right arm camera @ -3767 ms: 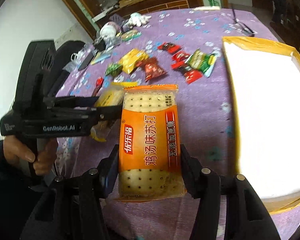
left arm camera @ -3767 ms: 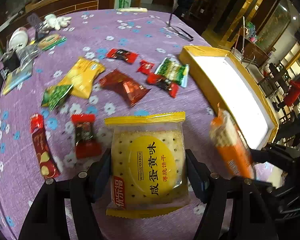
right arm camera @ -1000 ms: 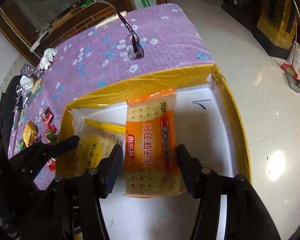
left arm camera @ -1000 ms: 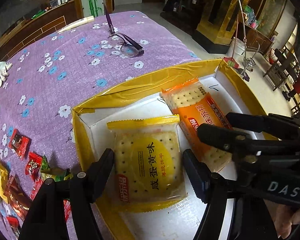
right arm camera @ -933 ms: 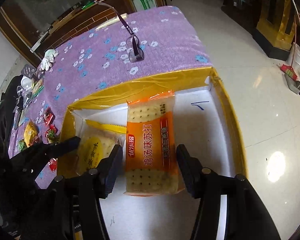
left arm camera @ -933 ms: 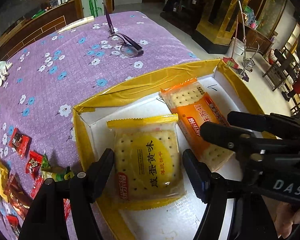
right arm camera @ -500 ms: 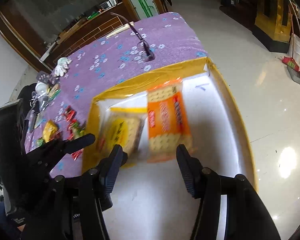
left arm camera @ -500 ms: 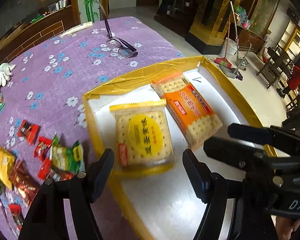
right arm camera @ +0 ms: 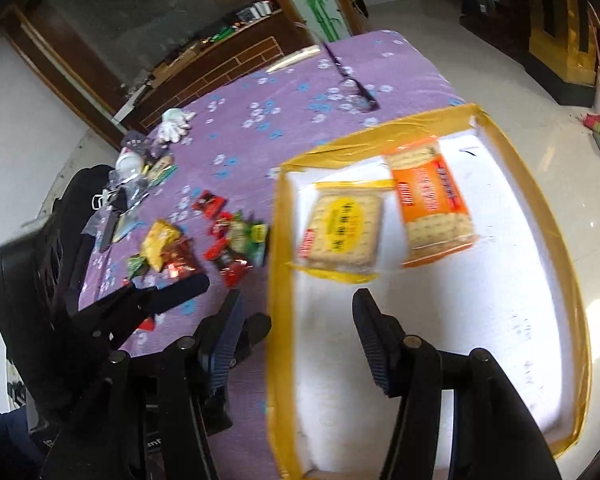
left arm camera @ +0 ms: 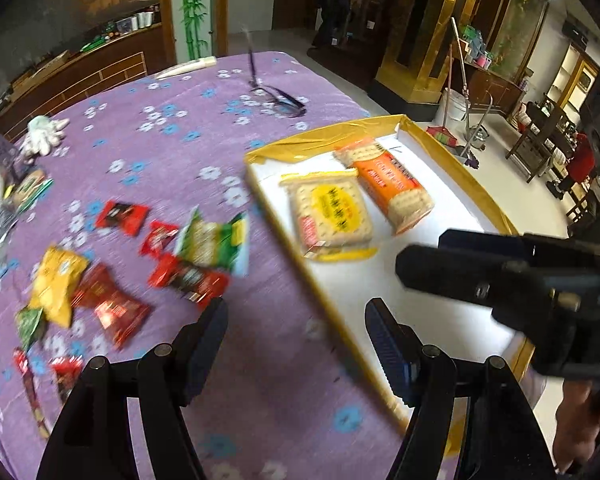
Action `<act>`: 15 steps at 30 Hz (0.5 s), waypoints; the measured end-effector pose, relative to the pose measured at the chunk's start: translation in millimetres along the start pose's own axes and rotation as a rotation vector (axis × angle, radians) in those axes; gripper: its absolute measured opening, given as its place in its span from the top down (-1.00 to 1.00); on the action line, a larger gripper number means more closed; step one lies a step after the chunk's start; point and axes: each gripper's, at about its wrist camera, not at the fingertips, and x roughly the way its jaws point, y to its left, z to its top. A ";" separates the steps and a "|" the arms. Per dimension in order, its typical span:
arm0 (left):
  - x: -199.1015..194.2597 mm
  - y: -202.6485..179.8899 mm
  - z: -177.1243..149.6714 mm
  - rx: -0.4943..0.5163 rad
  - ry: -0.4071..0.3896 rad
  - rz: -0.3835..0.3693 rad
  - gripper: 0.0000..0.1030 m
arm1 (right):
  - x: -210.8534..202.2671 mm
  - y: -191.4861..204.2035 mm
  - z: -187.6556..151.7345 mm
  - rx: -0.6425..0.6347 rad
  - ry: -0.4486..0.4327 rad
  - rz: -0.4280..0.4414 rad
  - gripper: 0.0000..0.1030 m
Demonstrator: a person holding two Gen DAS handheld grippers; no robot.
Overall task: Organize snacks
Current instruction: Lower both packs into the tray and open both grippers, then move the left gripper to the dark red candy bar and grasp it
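Both the left gripper [left arm camera: 296, 322] and right gripper [right arm camera: 298, 312] gape empty. Beyond their fingertips, purple flowered tablecloth [left arm camera: 172, 136] meets the yellow-rimmed white tray [right arm camera: 536, 216].

Two cracker packs [left arm camera: 330, 210] [left arm camera: 392, 184] lie side by side in the tray [left arm camera: 380, 126], at its far end. Loose snacks [left arm camera: 148, 256] are scattered on the table [left arm camera: 180, 128] left of it, glasses [left arm camera: 278, 96] behind.

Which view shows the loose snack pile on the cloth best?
The left wrist view: the snack pile spreads large, with separate wrappers distinguishable. The right wrist view shows it smaller, blurrier and partly hidden behind the left tongs.
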 end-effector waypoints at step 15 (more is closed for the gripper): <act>-34.4 73.3 -40.4 -0.111 -0.021 0.033 -0.44 | 10.9 64.7 -29.3 -0.069 0.035 0.017 -0.07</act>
